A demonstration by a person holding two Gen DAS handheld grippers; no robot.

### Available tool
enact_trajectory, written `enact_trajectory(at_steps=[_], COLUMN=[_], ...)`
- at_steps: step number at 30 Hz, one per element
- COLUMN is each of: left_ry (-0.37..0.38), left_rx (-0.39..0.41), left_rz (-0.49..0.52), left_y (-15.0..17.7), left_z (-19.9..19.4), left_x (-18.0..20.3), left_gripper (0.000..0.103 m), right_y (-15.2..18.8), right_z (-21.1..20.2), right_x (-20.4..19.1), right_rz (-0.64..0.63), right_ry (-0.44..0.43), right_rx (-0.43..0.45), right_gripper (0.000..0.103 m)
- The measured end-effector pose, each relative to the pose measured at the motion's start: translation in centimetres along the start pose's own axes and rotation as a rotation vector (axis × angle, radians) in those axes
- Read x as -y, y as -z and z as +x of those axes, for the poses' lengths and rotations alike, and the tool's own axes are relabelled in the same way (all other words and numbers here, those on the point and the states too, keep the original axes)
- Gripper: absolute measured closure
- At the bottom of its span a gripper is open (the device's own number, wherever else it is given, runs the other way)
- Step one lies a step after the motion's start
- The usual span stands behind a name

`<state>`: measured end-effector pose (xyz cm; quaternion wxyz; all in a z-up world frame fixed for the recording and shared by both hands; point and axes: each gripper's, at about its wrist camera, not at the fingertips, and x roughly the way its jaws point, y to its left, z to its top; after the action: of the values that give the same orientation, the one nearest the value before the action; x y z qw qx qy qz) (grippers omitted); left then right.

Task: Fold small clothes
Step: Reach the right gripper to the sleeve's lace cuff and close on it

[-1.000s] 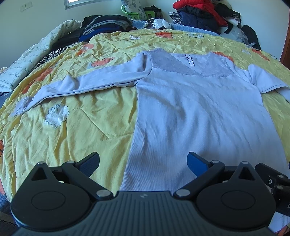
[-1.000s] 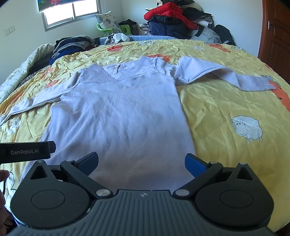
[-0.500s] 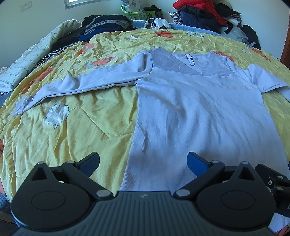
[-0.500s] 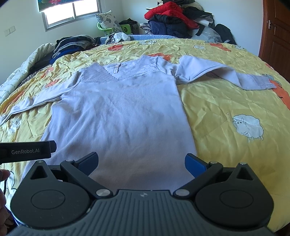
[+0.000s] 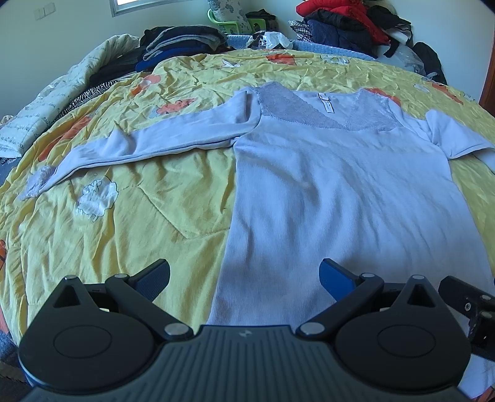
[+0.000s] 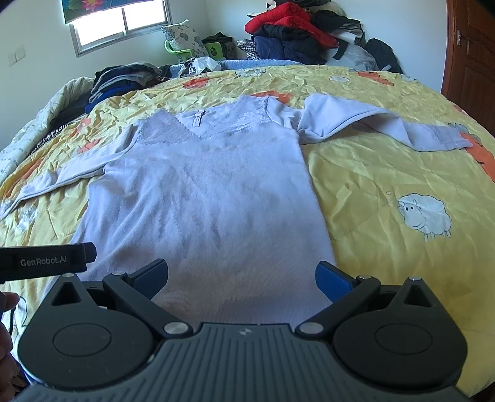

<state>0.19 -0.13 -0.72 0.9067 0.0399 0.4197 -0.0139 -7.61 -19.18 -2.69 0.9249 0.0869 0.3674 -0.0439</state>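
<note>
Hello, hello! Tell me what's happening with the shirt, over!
Left tool open, right tool open, both holding nothing. Shirt flat on quilt, sleeves spread, unfolded. Nothing in the way.

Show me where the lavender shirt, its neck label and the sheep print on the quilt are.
lavender shirt (image 5: 340, 191): left wrist view, middle of the body panel.
neck label (image 6: 197, 119): right wrist view, on the small tag.
sheep print (image 6: 425, 215): right wrist view, sheep's woolly body.

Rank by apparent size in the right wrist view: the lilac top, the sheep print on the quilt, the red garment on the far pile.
1. Lilac top, by far the largest.
2. Sheep print and red garment look roughly alike; the garment lies much farther off, so I won't rank them.
</note>
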Motion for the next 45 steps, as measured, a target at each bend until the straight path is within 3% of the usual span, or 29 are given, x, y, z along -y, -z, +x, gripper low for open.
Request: enact_trajectory(at_steps=[9,13,19,25,27,32,39,41,45], left_ry=[0.003,0.012,0.044,0.062,0.06,0.052,0.036,0.037,0.045], left_rx=[0.067,0.103,0.097,0.067,0.062,0.052,0.037,0.035,0.029], left_rz=[0.032,0.053,0.065,0.078,0.089,0.111,0.119,0.117,0.111], left_y=[-2.7,-4.1,-5.6,-6.4,-6.4,-6.7,-7.1,-7.2,-7.5], left_z=[0.6,0.8,2.4,4.4,4.8,5.5,6.2,6.4,6.8], left_x=[1.0,2.0,3.4,4.9,5.4,6.1,6.3,6.3,6.4], left_gripper=[0.0,0.0,0.0,0.0,0.0,0.0,0.0,0.0,0.0], right_y=[-1.7,-3.6,-6.6,-7.3,-7.7,-9.6,-11.3,-11.2,-10.2], right_z=[0.6,1.7,4.3,9.0,10.1,12.8,14.1,14.2,13.7], right_x=[2.3,5.3,13.9,22.9,24.3,26.5,30.5,31.6,31.1], right_rz=[0.033,0.102,0.387,0.746,0.802,0.897,0.952,0.999,1.061], right_ry=[-0.115,-0.163,-0.19,-0.323,-0.342,-0.342,-0.19,-0.19,-0.314], right_rx=[0.069,0.111,0.174,0.207,0.25,0.328,0.453,0.432,0.299], right_gripper=[0.0,0.0,0.0,0.0,0.0,0.0,0.005,0.004,0.0])
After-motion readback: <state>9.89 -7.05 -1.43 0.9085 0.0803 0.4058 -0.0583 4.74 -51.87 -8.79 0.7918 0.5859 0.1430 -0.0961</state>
